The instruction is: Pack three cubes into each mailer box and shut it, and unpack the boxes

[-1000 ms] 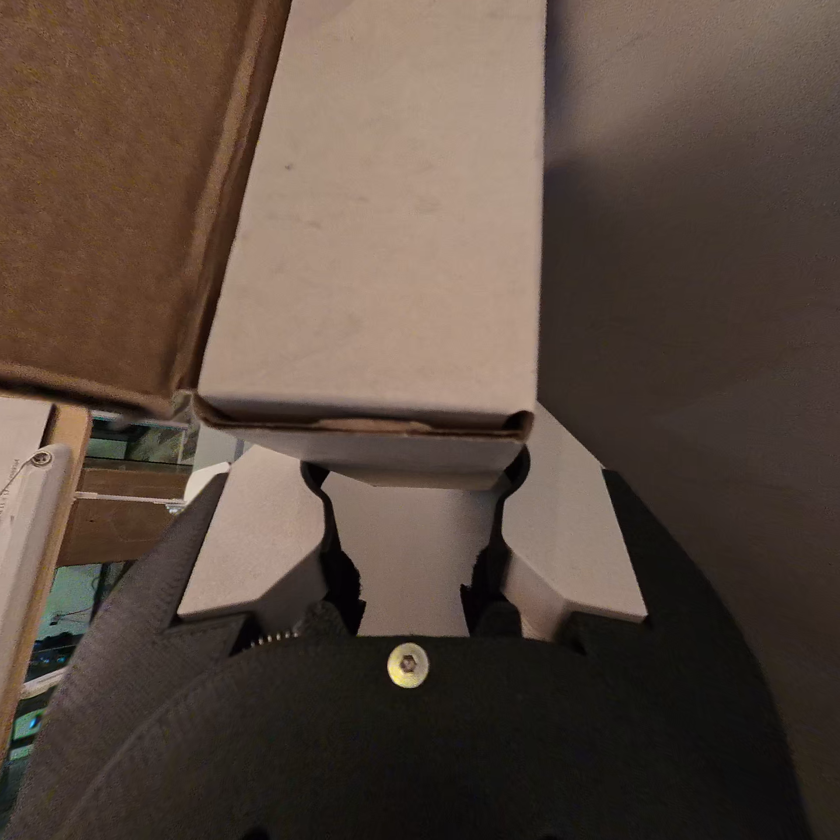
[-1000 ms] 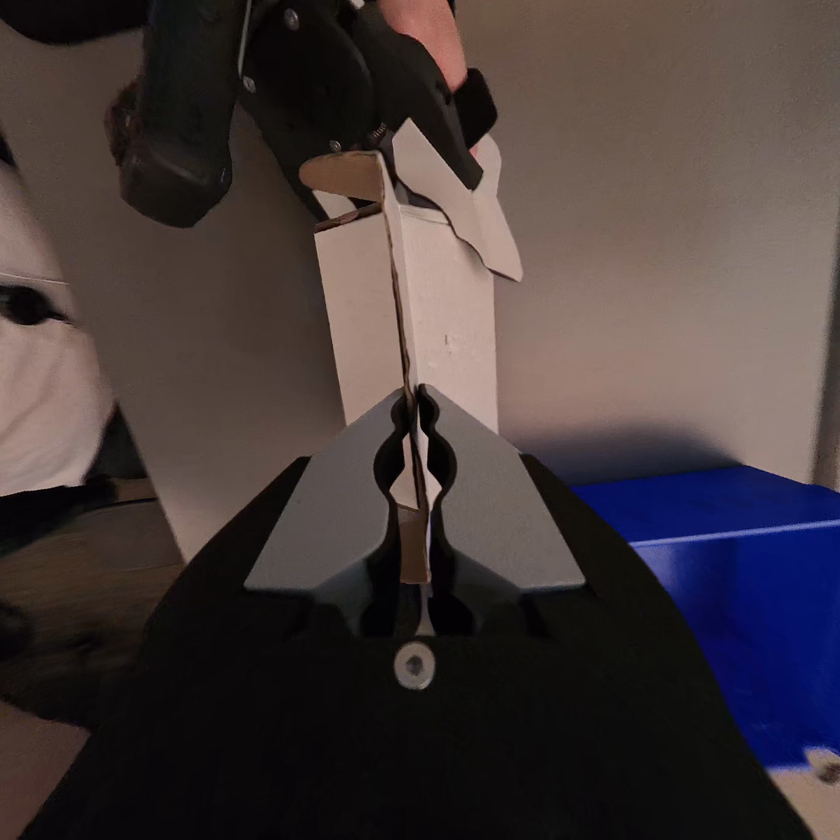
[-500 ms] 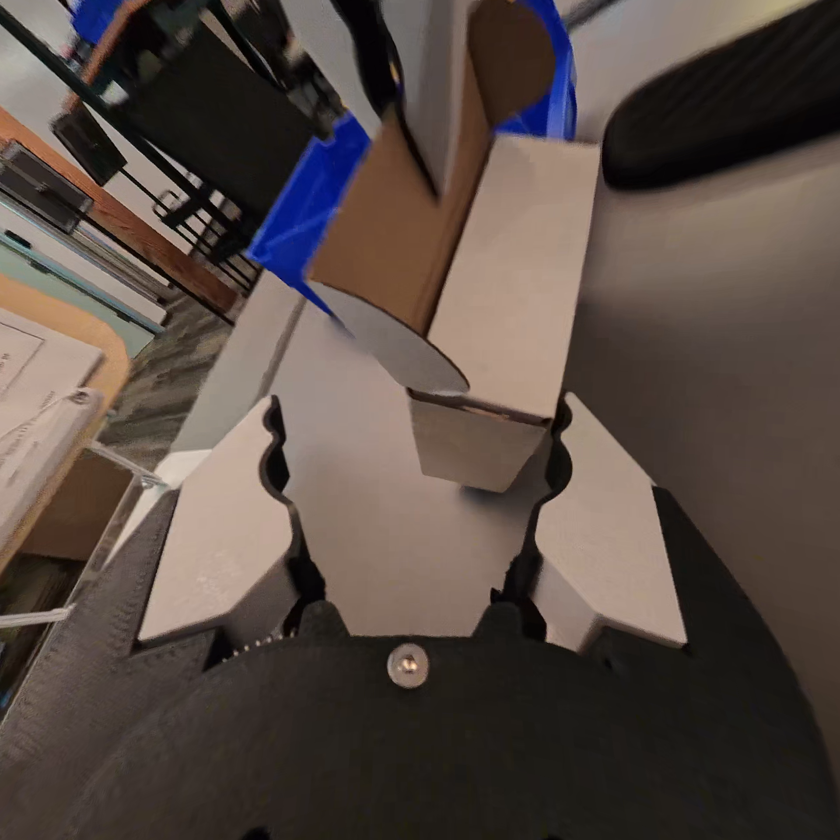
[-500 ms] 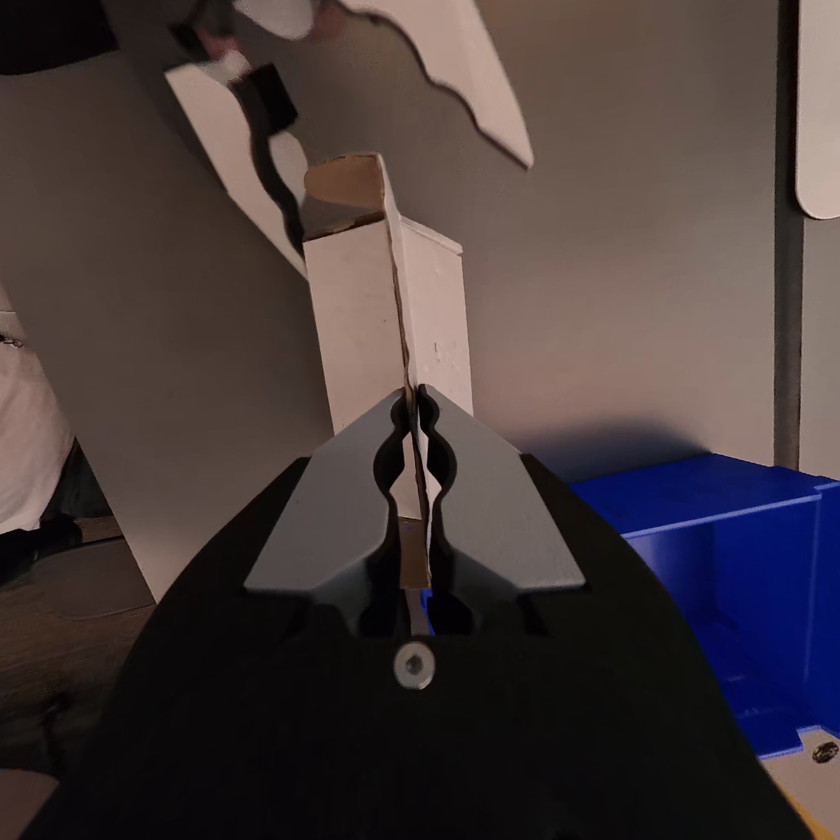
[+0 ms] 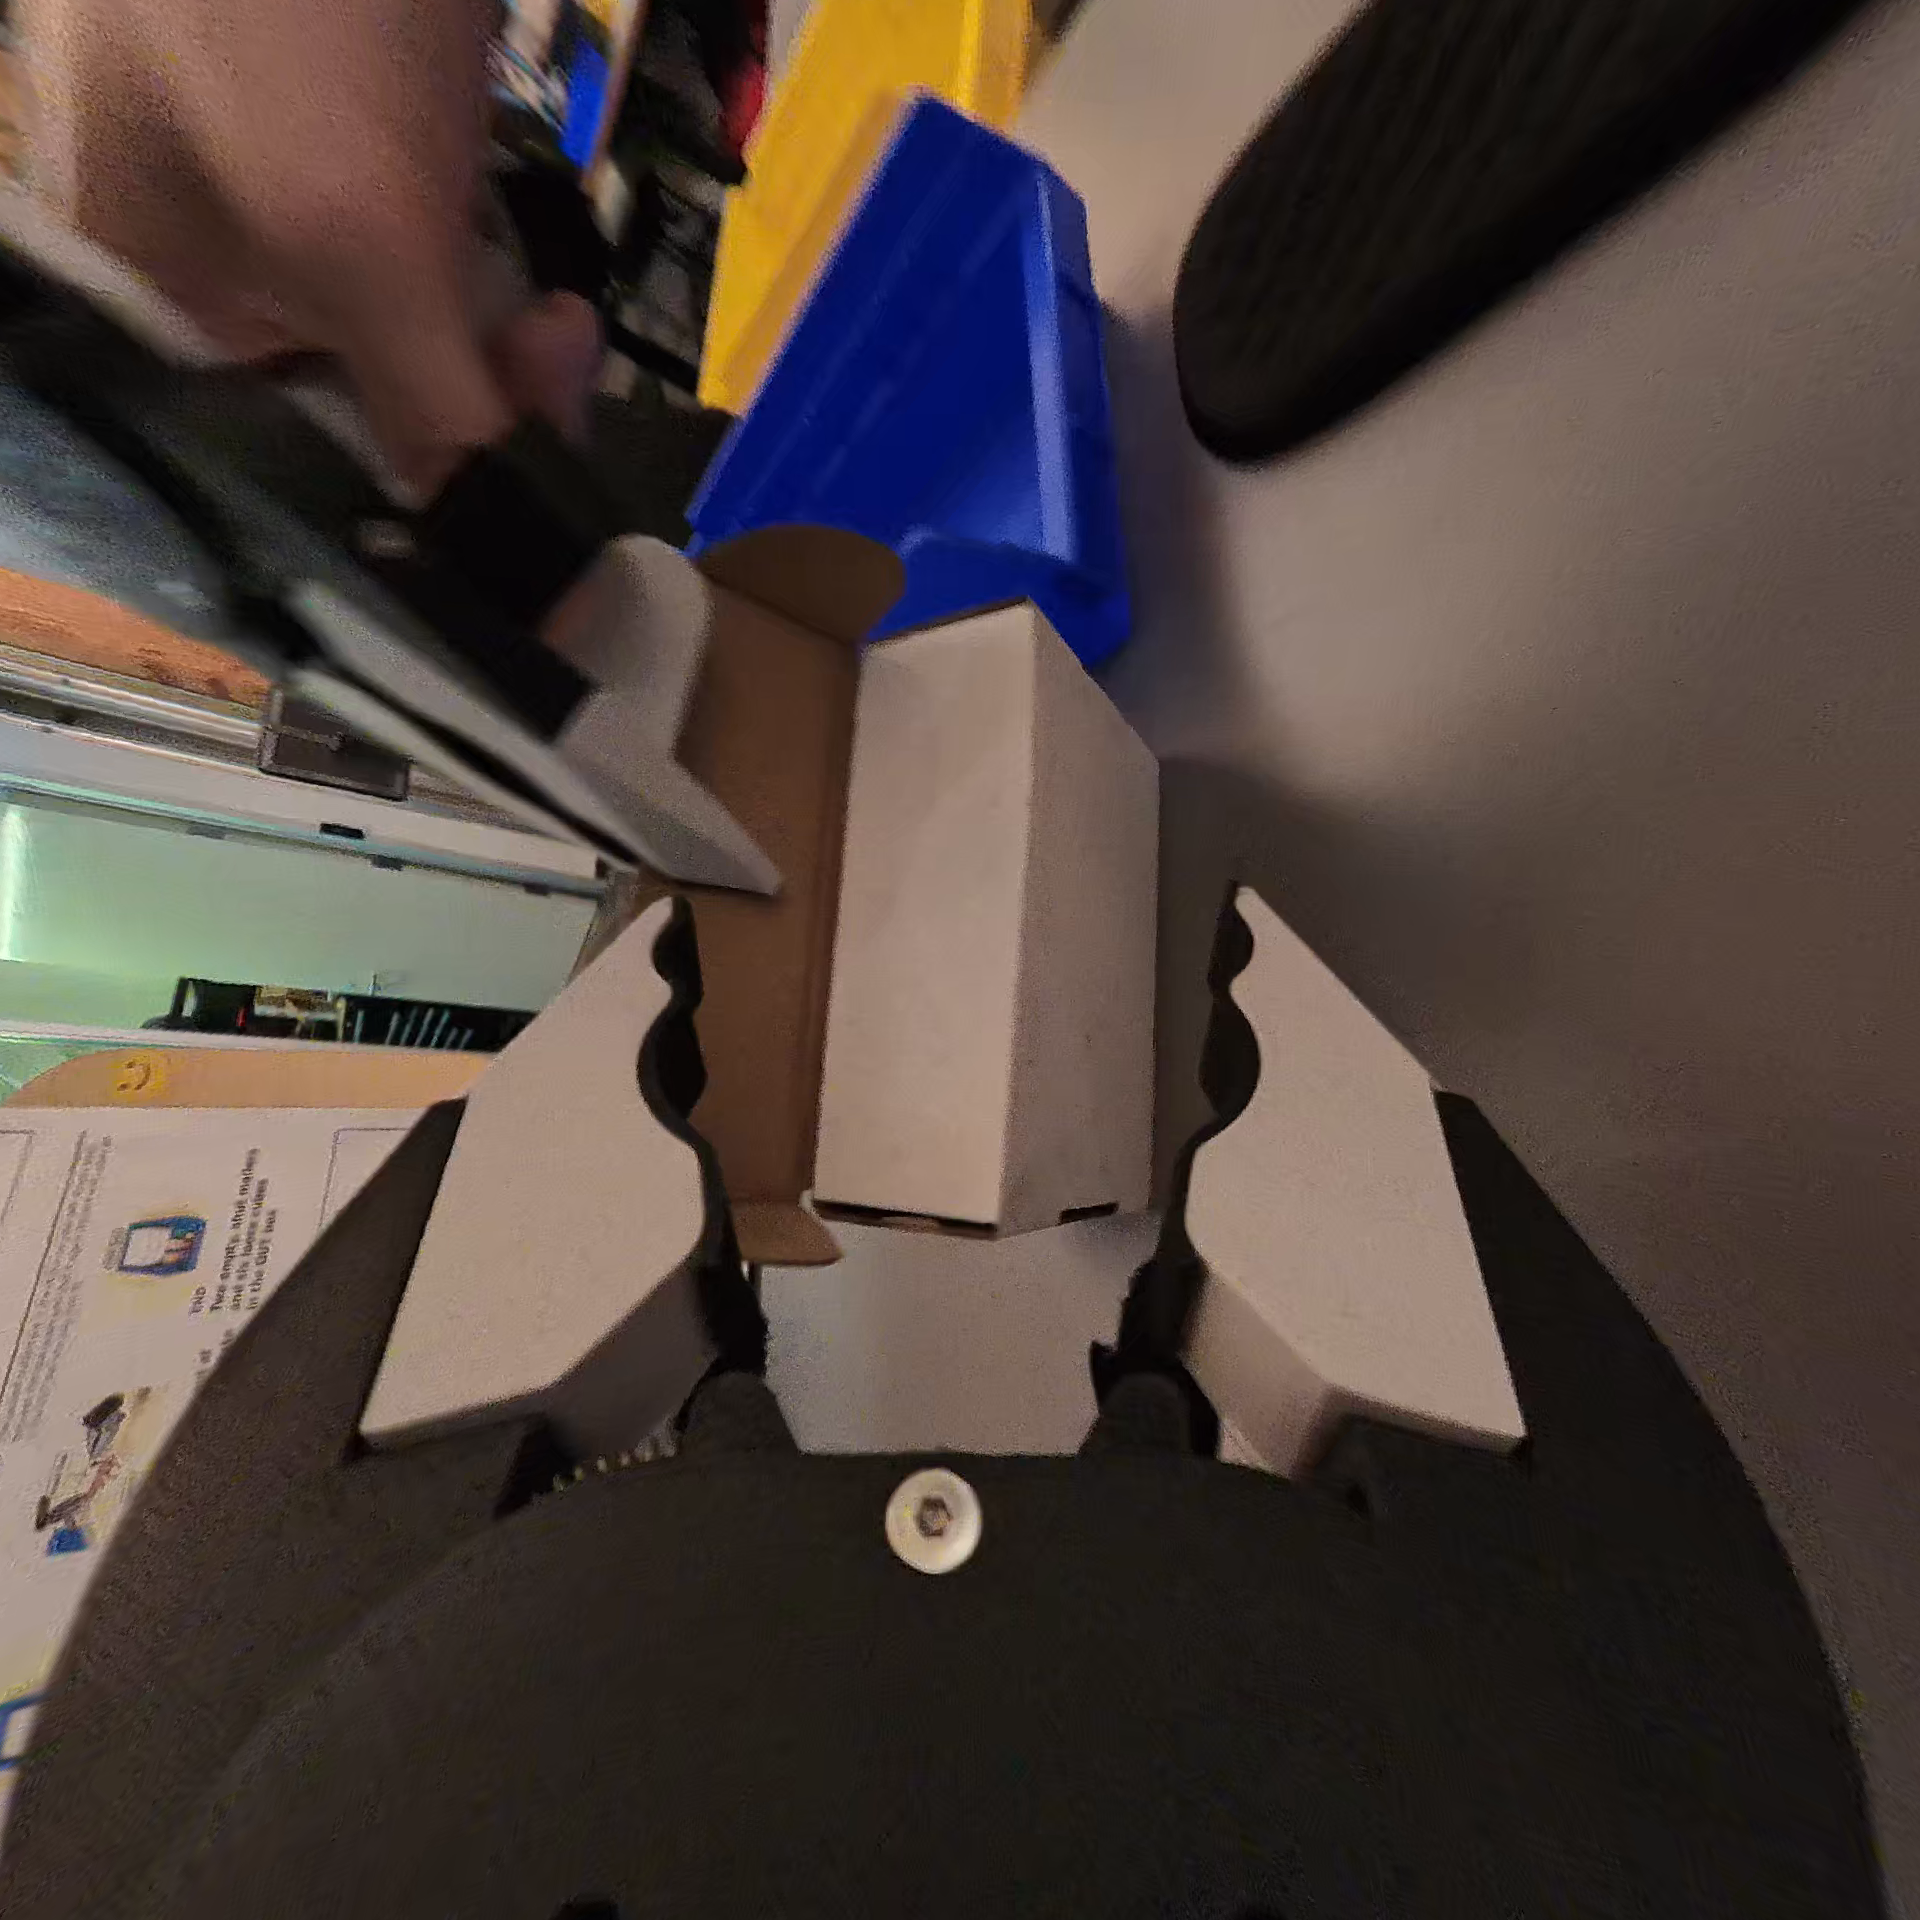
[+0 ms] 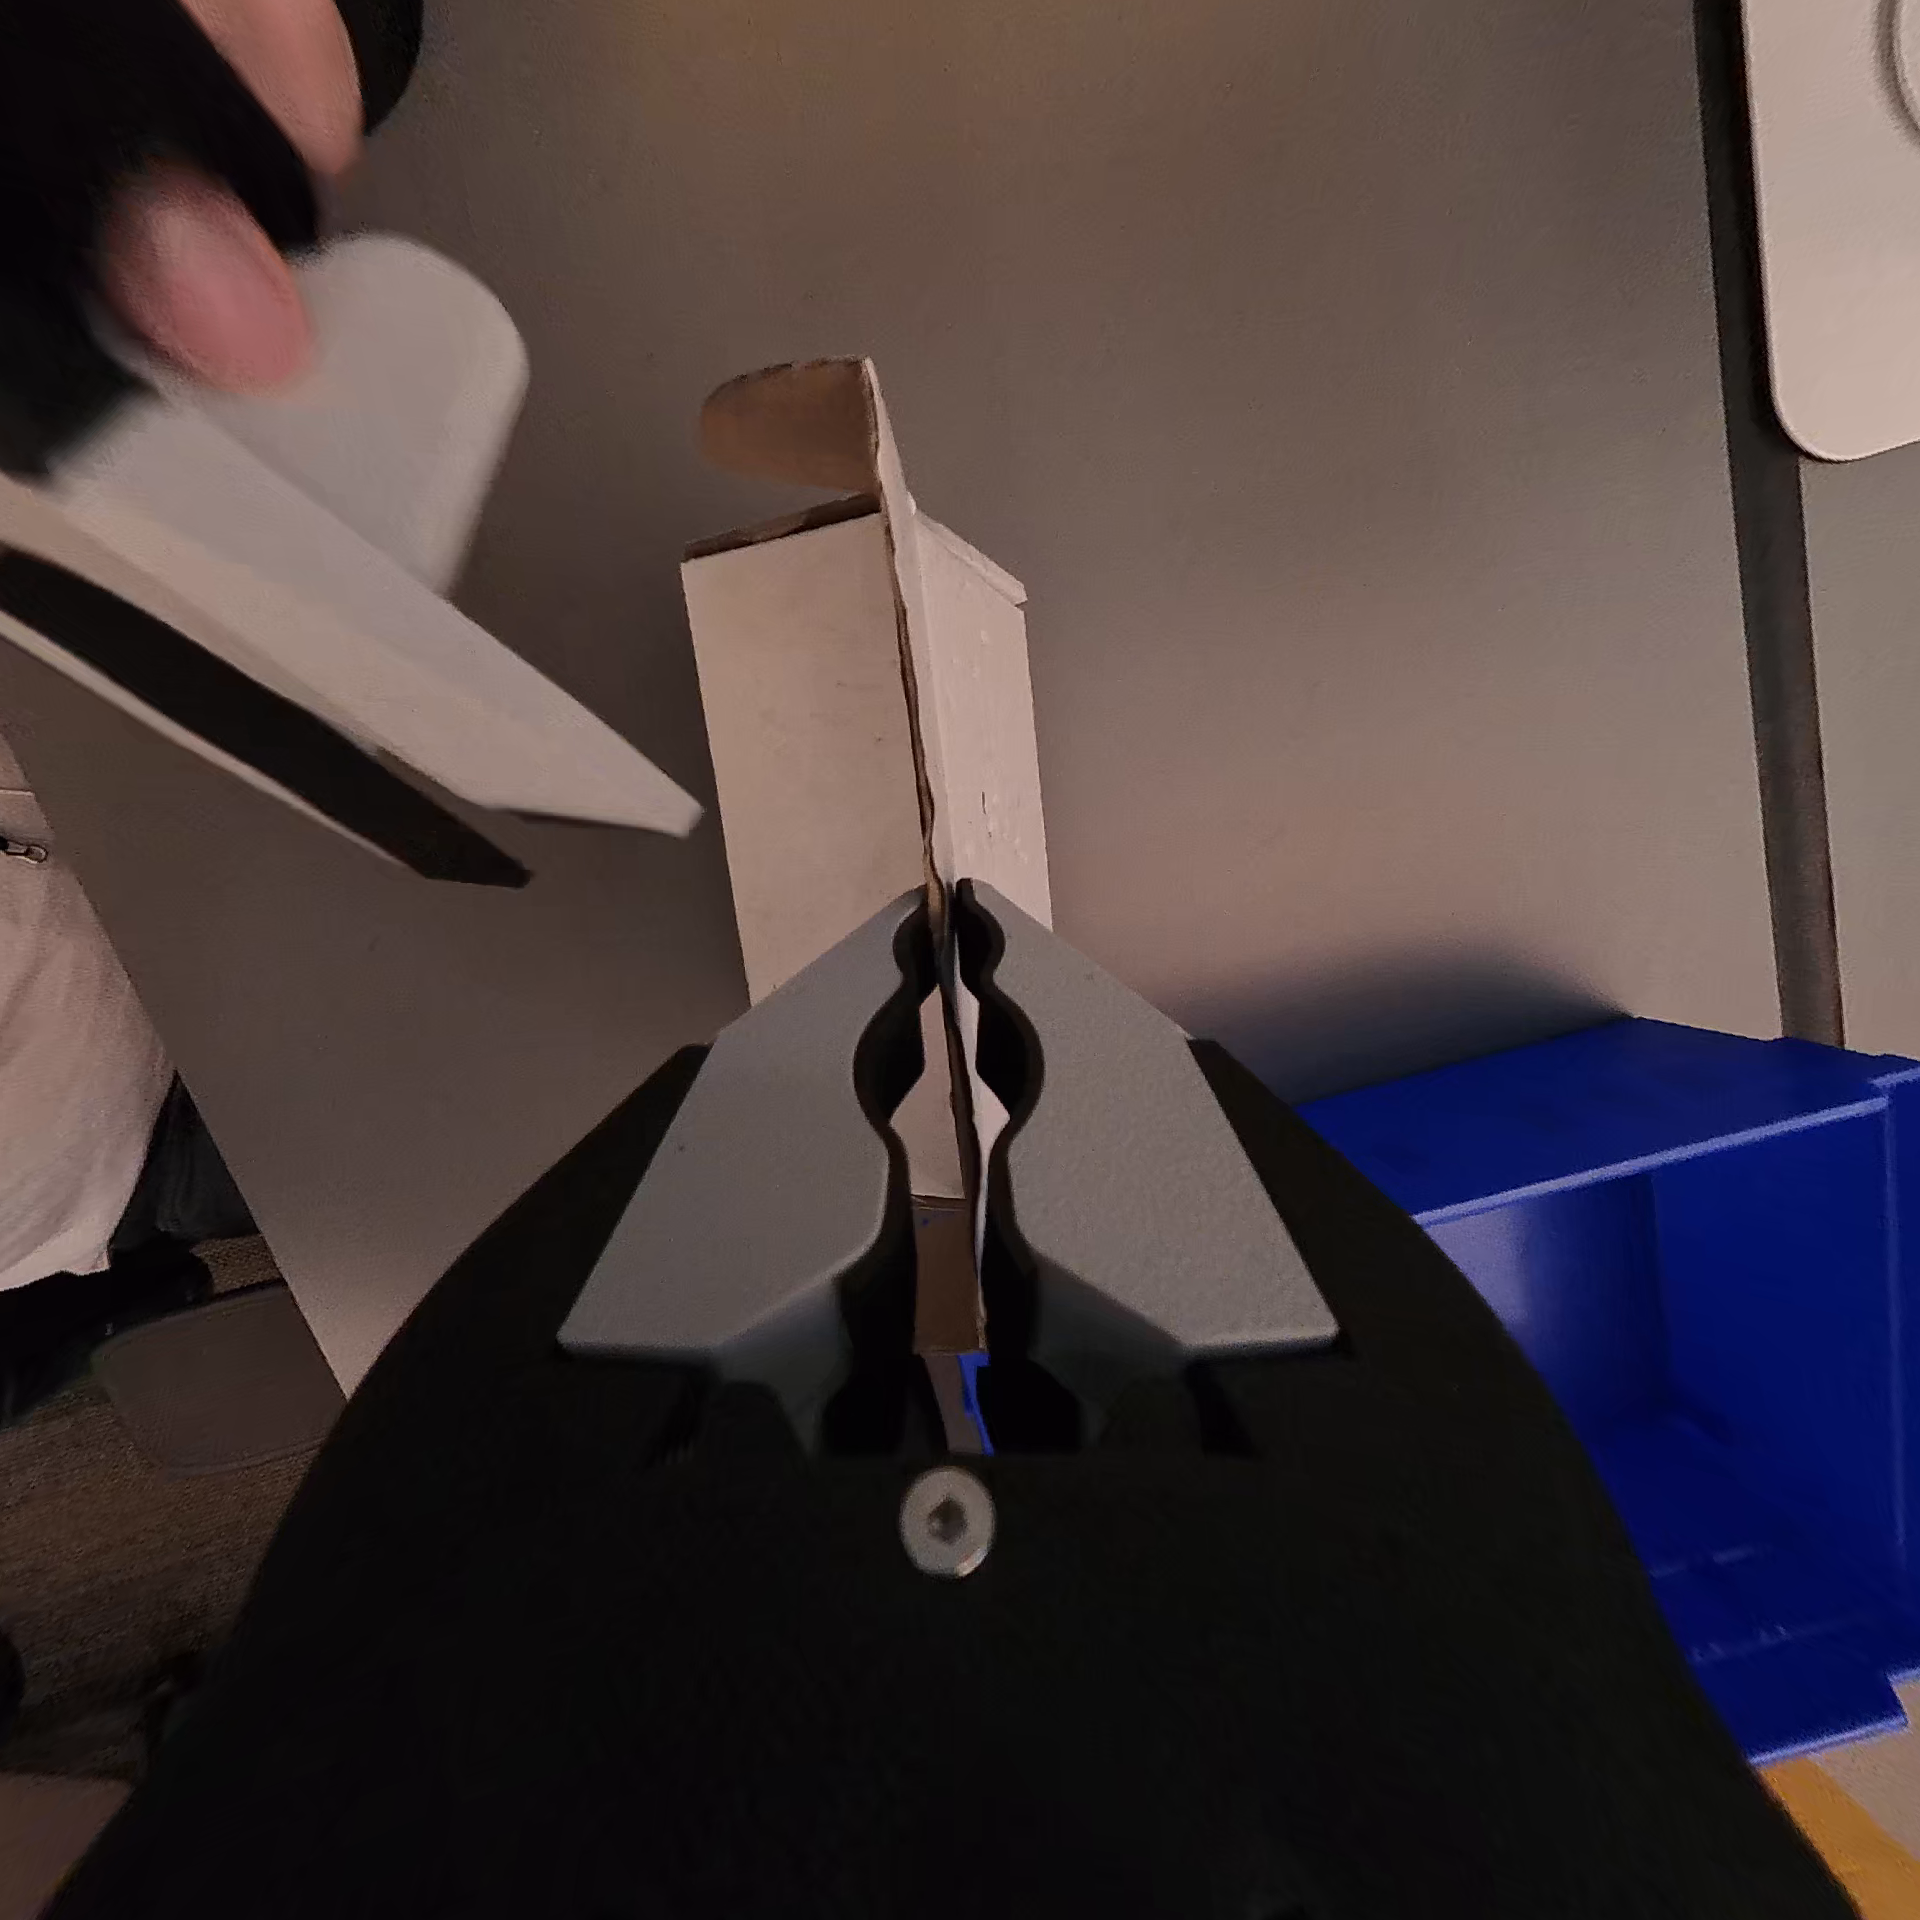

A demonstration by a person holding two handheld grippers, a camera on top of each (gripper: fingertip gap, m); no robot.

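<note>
A narrow white mailer box (image 5: 987, 935) with a brown inside lies between the fingers of my left gripper (image 5: 951, 909), which is open and not pinching it. The box's lid flap (image 5: 769, 935) stands open on the left. My right gripper (image 6: 945, 894) is shut on the edge of that flap, with the box (image 6: 810, 748) upright ahead of it. The right gripper's fingers (image 5: 665, 769) also show in the left wrist view, at the flap. A blurred left finger (image 6: 416, 707) is beside the box in the right wrist view. No cubes are visible.
A blue bin (image 5: 935, 364) sits just behind the box and shows at the right in the right wrist view (image 6: 1662, 1299). A yellow bin (image 5: 831, 156) stands past it. A black padded object (image 5: 1455, 208) lies at the upper right. A printed sheet (image 5: 156, 1299) is at the left.
My left gripper let go of the box's end, opened wide and swung round to the box's side. My right gripper kept its hold on the flap and lowered the box a little.
</note>
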